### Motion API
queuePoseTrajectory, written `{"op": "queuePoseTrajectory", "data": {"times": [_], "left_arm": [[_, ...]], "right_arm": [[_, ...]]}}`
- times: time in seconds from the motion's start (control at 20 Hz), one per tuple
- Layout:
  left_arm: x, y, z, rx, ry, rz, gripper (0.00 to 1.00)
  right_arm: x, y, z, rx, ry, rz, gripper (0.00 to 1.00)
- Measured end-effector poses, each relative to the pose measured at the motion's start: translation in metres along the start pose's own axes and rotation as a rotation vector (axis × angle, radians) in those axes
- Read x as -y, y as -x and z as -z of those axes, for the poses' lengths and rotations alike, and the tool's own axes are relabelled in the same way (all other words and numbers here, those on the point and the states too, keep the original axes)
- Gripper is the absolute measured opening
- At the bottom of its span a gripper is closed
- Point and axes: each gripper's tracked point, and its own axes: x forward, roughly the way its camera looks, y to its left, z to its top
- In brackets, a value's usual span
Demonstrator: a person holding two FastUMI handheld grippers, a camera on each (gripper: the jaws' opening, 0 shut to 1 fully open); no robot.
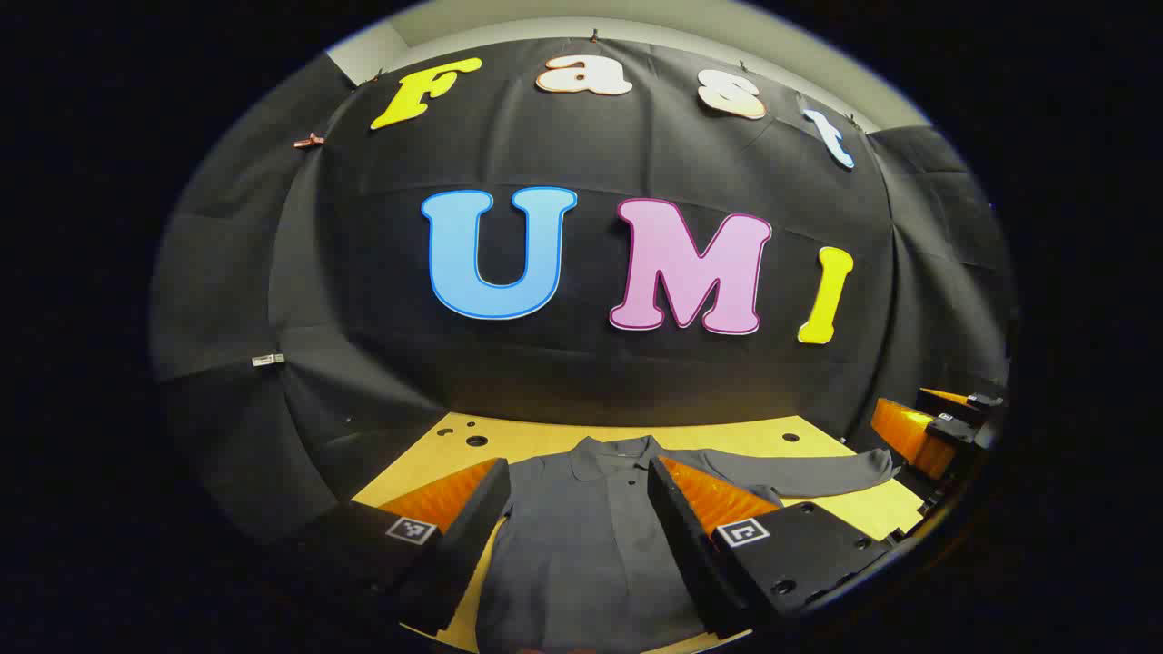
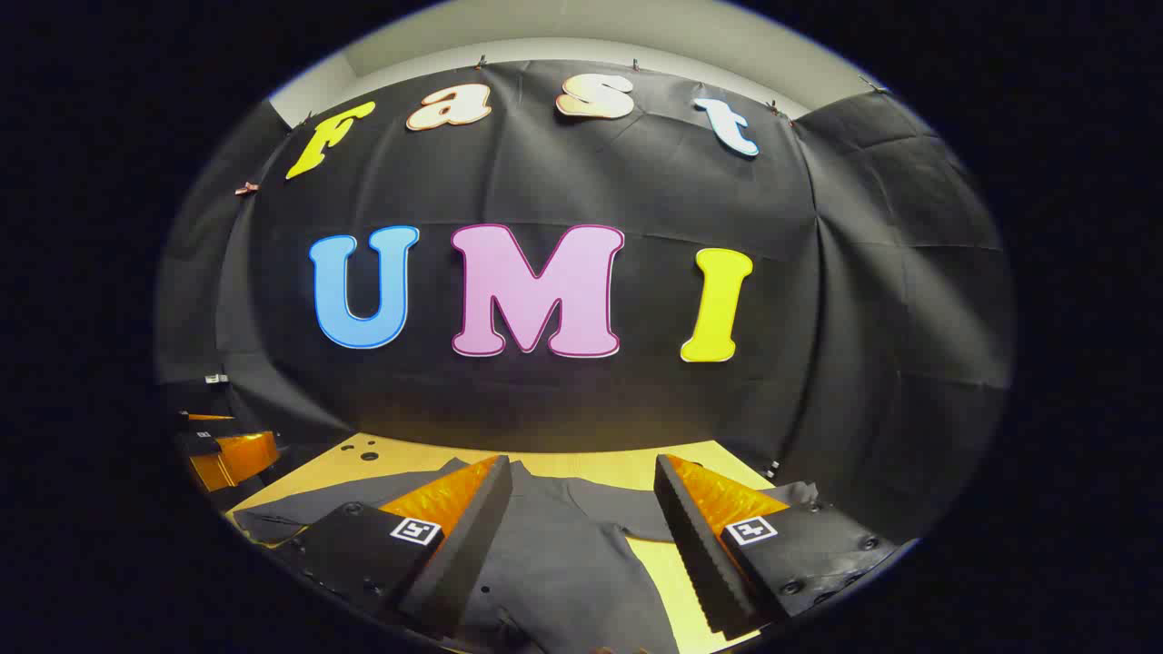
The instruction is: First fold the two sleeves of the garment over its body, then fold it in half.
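**Q:** Garment placement: where, and why that way?

**A:** Shirt (image 1: 581,527) lies flat on the yellow surface (image 1: 545,436), collar toward the booth wall, body spread below me. One sleeve (image 1: 818,472) runs straight out to the side, unfolded; I judge it is laid out so each sleeve can be swung over the body first. No fold made yet.

**Q:** State of your fingers?

**A:** Left gripper (image 1: 581,536): fingers spread wide, nothing between them, shirt body showing through the gap. Right gripper (image 2: 577,545): likewise released, empty, over the shirt (image 2: 563,545) with the other sleeve (image 2: 318,504) stretched off to its side.

**Q:** Pose?

**A:** Both held above the cloth, not touching it, pointing forward toward the wall and tipped slightly down. Right gripper (image 1: 936,427) also shows at the edge of the left gripper view, well apart from mine. I judge this a ready stance before reaching for a sleeve.
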Motion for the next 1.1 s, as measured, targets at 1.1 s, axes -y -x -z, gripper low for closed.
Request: {"op": "queuePoseTrajectory", "data": {"times": [1.1], "left_arm": [[-0.007, -0.030, 0.012, 0.000, -0.034, -0.138, 0.96]], "right_arm": [[0.058, -0.083, 0.041, -0.107, 0.005, 0.003, 0.98]]}}
